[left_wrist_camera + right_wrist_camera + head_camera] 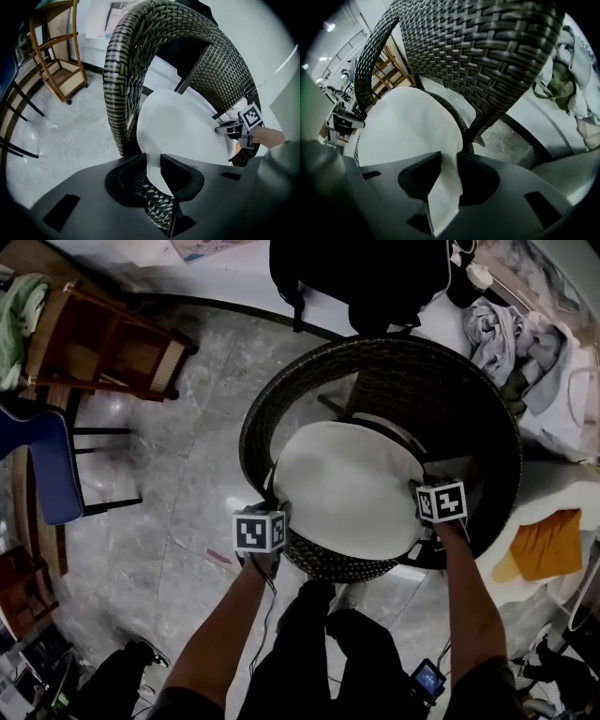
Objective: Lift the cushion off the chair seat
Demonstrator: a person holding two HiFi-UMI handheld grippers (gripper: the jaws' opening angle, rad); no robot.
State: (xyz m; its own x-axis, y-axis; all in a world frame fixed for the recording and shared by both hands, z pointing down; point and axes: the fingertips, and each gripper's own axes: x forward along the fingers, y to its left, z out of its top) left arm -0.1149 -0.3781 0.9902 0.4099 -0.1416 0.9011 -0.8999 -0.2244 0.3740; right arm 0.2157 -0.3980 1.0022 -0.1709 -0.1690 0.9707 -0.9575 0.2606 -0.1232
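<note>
A round white cushion (347,488) lies in the seat of a dark woven wicker chair (441,381). My left gripper (272,521) sits at the cushion's front-left edge; in the left gripper view its jaws pinch the cushion (183,126) rim between them, left gripper (153,164) shut on it. My right gripper (429,512) is at the cushion's right edge, and in the right gripper view the cushion (408,126) edge is squeezed between the jaws of the right gripper (449,161). The other gripper (241,129) shows across the cushion.
A wooden shelf stand (103,343) and a blue chair (42,465) stand to the left on the marble floor (178,484). Clothes (525,352) pile at the upper right, an orange cloth (547,545) lies at the right. The chair's high wicker back (487,47) curves round the cushion.
</note>
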